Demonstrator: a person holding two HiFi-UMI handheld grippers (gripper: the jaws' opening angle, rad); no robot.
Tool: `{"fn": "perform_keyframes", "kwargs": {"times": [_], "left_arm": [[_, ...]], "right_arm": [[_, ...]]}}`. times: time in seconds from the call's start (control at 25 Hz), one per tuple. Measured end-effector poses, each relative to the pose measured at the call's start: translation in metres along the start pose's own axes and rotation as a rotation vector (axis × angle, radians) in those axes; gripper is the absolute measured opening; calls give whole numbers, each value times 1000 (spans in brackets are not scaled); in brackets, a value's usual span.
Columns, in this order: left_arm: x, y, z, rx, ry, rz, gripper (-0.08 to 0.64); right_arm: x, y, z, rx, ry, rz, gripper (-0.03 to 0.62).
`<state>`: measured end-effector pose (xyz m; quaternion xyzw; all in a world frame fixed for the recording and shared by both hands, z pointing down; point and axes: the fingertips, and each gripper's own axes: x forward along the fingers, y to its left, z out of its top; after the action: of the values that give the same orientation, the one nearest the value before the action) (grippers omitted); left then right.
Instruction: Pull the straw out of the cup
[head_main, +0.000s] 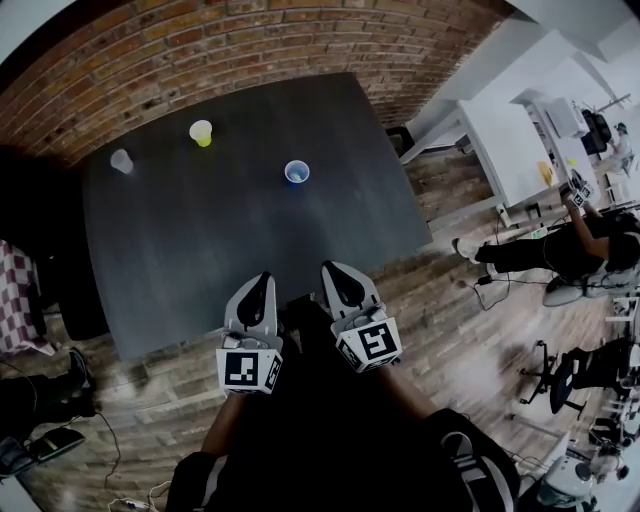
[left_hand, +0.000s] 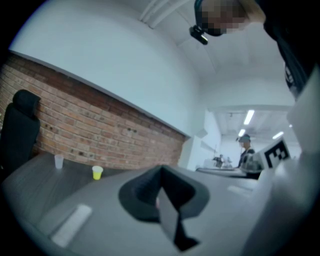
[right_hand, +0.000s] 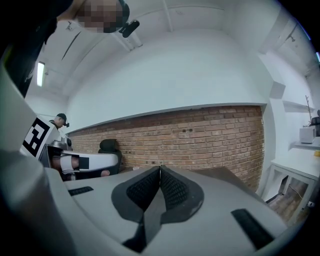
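Three cups stand on the far half of the dark table (head_main: 200, 250): a clear one (head_main: 121, 161) at the left, a yellow one (head_main: 201, 132) behind it, and a blue one (head_main: 297, 172) nearer the middle. No straw can be made out in any of them. My left gripper (head_main: 263, 278) and right gripper (head_main: 329, 268) hover side by side over the table's near edge, both shut and empty, far from the cups. In the left gripper view the shut jaws (left_hand: 160, 172) point past the yellow cup (left_hand: 97, 172) and clear cup (left_hand: 59, 161). The right gripper (right_hand: 160, 170) faces the brick wall.
A brick wall (head_main: 200, 50) runs behind the table. A black office chair (left_hand: 20, 125) stands at the table's left end. White desks (head_main: 510, 140) and seated people (head_main: 570, 240) are at the right. Cables (head_main: 100, 450) lie on the wooden floor.
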<state>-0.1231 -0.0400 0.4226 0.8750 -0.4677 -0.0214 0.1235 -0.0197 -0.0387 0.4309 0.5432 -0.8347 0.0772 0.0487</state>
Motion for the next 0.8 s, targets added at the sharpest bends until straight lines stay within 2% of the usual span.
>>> {"fn": "perform_keyframes", "kwargs": {"times": [0.24, 0.44, 0.8], "left_arm": [[21, 9, 3, 13, -1, 23, 3], [48, 15, -1, -7, 11, 42, 3], [96, 9, -1, 9, 49, 68, 3]], "right_arm": [[24, -16, 1, 3, 0, 24, 6], [43, -35, 3, 18, -1, 48, 6], [74, -69, 1, 29, 17, 100, 6]]}}
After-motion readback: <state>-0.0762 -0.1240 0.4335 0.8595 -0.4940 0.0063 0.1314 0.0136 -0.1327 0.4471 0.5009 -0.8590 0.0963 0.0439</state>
